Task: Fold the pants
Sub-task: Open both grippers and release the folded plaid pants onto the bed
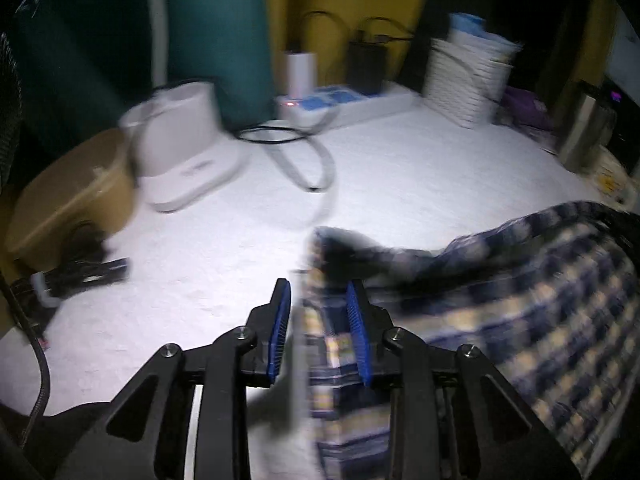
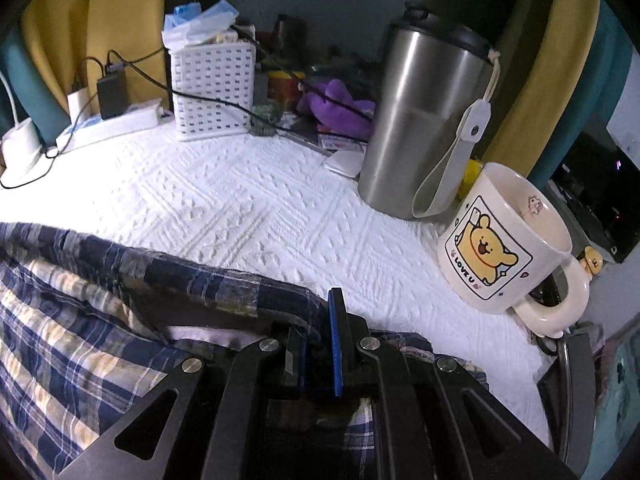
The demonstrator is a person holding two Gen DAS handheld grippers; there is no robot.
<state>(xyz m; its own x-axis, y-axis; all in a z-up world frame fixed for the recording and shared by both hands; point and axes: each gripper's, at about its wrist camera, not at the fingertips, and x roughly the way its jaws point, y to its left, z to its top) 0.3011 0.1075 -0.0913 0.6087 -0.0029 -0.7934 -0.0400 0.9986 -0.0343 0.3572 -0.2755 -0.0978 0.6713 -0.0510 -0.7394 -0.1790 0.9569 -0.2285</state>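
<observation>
The pants (image 1: 520,312) are blue, cream and dark plaid, lying on a white textured cloth (image 1: 224,264). In the left wrist view the picture is blurred by motion. My left gripper (image 1: 318,300) is open, its blue pads apart, with the pants' left edge between the jaws. In the right wrist view the pants (image 2: 80,300) fill the lower left. My right gripper (image 2: 316,320) is shut on a dark fold at the pants' upper right edge; its left finger is partly under the cloth.
A cream bear mug (image 2: 504,240) and a steel tumbler (image 2: 424,120) stand close right of the right gripper. A white basket (image 2: 212,88), a power strip (image 2: 116,124) and cables line the back. A white lamp base (image 1: 184,156), a tan box (image 1: 76,196) and a cable loop (image 1: 304,160) sit left.
</observation>
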